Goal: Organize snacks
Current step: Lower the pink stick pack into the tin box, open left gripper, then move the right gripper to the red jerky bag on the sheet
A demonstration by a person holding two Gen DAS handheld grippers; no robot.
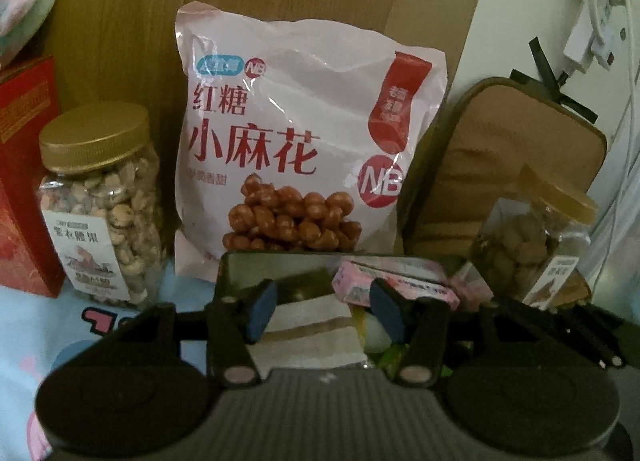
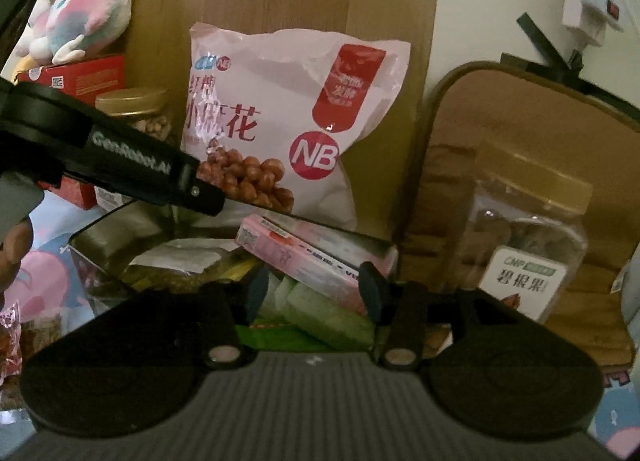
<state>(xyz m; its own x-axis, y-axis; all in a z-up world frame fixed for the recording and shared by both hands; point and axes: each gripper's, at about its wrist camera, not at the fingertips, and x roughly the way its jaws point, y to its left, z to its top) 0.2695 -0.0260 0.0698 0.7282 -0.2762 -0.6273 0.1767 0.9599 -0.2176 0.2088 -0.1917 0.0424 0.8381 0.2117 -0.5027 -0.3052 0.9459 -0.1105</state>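
Flanking the metal tin (image 1: 240, 261), nut jars (image 1: 100, 201) and pink bag (image 1: 304, 133) crowd both part-open, empty tools (image 1: 324, 313).

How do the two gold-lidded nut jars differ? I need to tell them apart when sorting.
The left jar stands upright beside the red box; the right jar tilts in front of the tan case. The left jar holds small, pale, speckled nuts, the right jar larger brown ones. The left jar's lid looks a deeper gold than the right jar's lid. Both are clear plastic with white labels.
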